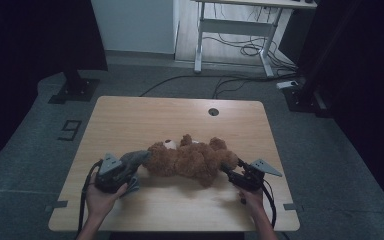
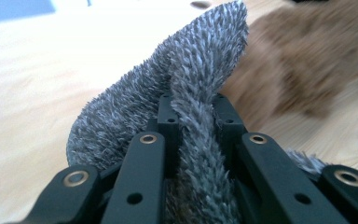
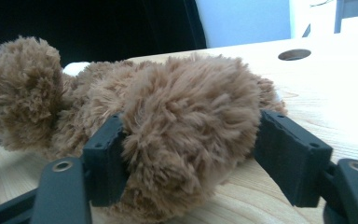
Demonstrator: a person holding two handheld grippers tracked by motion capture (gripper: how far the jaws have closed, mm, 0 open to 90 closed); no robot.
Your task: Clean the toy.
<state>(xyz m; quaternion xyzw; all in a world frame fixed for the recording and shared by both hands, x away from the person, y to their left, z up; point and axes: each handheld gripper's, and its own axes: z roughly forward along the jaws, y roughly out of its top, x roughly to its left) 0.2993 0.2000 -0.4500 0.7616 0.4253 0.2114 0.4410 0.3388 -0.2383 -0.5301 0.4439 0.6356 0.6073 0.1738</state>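
Two grippers: left gripper (image 2: 193,121) pinching shaggy grey cloth (image 2: 191,70); right gripper (image 3: 191,154) wide around fluffy brown teddy bear (image 3: 186,116) limb.

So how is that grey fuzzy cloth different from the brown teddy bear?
The grey cloth is a thin, floppy sheet with short bristly pile; the teddy bear is plump and stuffed with long shaggy brown fur. The cloth is pinched in the left claw with its free end sticking up, while the bear lies on the table, one limb between the right claw's jaws. Both are soft and furry.
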